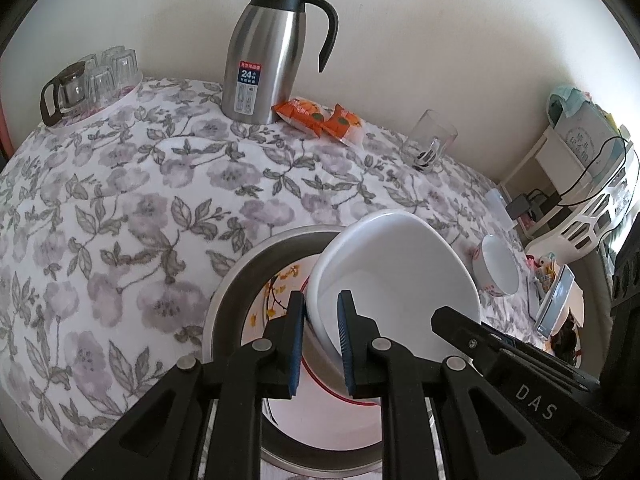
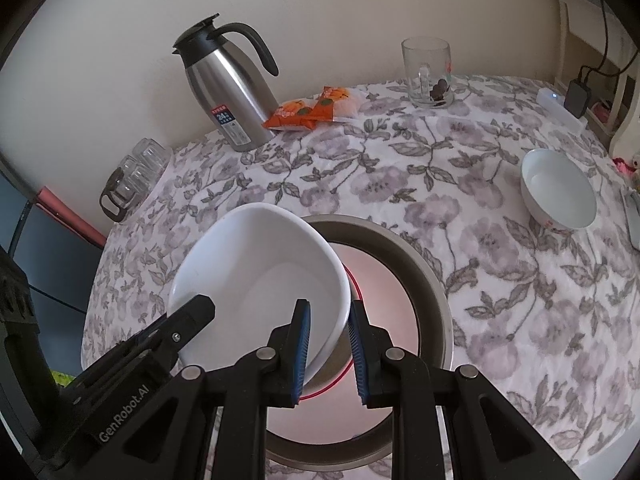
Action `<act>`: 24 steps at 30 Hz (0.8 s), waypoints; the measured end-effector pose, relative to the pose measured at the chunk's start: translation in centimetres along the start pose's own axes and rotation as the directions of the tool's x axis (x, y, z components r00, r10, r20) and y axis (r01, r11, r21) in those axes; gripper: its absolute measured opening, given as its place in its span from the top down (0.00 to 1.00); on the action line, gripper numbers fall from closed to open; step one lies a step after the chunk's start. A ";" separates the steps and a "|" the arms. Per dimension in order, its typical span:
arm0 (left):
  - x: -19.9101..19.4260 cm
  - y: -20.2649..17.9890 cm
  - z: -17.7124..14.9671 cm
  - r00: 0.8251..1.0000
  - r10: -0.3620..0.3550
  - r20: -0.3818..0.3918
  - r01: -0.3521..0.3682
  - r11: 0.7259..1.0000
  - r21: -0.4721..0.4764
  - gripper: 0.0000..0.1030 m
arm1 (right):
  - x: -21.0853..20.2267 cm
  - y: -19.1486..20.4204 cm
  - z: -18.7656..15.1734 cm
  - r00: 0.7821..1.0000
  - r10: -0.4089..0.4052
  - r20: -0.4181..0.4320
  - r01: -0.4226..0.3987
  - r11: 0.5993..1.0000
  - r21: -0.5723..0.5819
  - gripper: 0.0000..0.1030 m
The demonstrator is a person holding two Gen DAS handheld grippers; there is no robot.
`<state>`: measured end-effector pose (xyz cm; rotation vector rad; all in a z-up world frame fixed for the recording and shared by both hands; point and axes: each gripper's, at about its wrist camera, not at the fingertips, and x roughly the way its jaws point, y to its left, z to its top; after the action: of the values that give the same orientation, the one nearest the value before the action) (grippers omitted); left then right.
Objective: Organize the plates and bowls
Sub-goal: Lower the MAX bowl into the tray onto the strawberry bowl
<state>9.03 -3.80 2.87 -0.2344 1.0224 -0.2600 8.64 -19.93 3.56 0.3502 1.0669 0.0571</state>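
Two black hand-held tools grip one white bowl point(image 1: 400, 276) from opposite sides above a metal basin point(image 1: 240, 276) on a floral-clothed worktop point(image 1: 120, 208). The left tool point(image 1: 320, 340) pinches the bowl's near rim between its blue pads, one pad inside the bowl and one outside. The right tool point(image 2: 329, 354) clasps the opposite rim the same way, its left pad inside the bowl and its right pad against the outer wall. The bowl point(image 2: 264, 264) hangs tilted between them, over the basin's edge.

Directly below and just beyond the tools, the basin point(image 2: 424, 264) holds a red-rimmed plate point(image 2: 376, 280) bearing a yellow flower pattern; the plate point(image 1: 280, 280) lies flat on its bottom.

Farther out, to the right of the right tool, a second small white bowl point(image 2: 558, 194) stands upright on the cloth, well apart from the basin.

At the far edge of the worktop, against the wall, stand a steel vacuum jug point(image 1: 268, 56), orange snack packets point(image 1: 320, 116) just beside it, a glass mug point(image 1: 430, 144) to their right, and a tray of upturned glasses point(image 1: 92, 80) far to the left.
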 end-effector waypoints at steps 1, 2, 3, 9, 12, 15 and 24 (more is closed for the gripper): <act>0.1 0.1 0.0 1.000 0.000 -0.002 0.000 1.000 -0.001 0.85 | 0.1 -0.1 0.0 1.000 0.002 -0.004 -0.001 1.000 0.003 0.78; 0.1 0.1 0.0 1.000 0.001 -0.004 -0.001 1.000 -0.002 0.85 | 0.2 -0.1 0.0 1.000 0.003 -0.007 -0.003 1.000 0.005 0.78; 0.2 0.1 0.0 1.000 0.001 -0.006 -0.001 1.000 -0.002 0.85 | 0.2 -0.1 -0.1 1.000 0.003 -0.009 -0.003 1.000 0.005 0.78; 0.6 0.2 -0.1 1.000 0.005 -0.025 -0.005 1.000 -0.008 0.85 | 0.3 0.0 -0.1 1.000 -0.001 -0.014 0.001 1.000 0.002 0.78; 0.8 0.4 -0.2 0.999 -0.001 -0.034 0.000 1.000 -0.016 0.85 | 0.4 0.0 -0.1 1.000 -0.001 -0.018 0.001 1.000 0.004 0.78; 1.0 0.5 -0.2 0.999 -0.005 -0.040 0.005 1.000 -0.020 0.85 | 0.5 -0.2 -0.1 1.000 0.002 -0.022 -0.001 1.000 0.012 0.78; 1.6 0.5 -0.3 0.998 -0.007 -0.060 0.006 1.000 -0.024 0.85 | 0.9 -0.4 -0.1 0.999 0.000 -0.032 0.001 1.000 0.020 0.78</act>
<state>9.60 -3.82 1.27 -0.2528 1.0850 -0.2619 8.88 -20.13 2.63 0.3679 1.1002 0.0517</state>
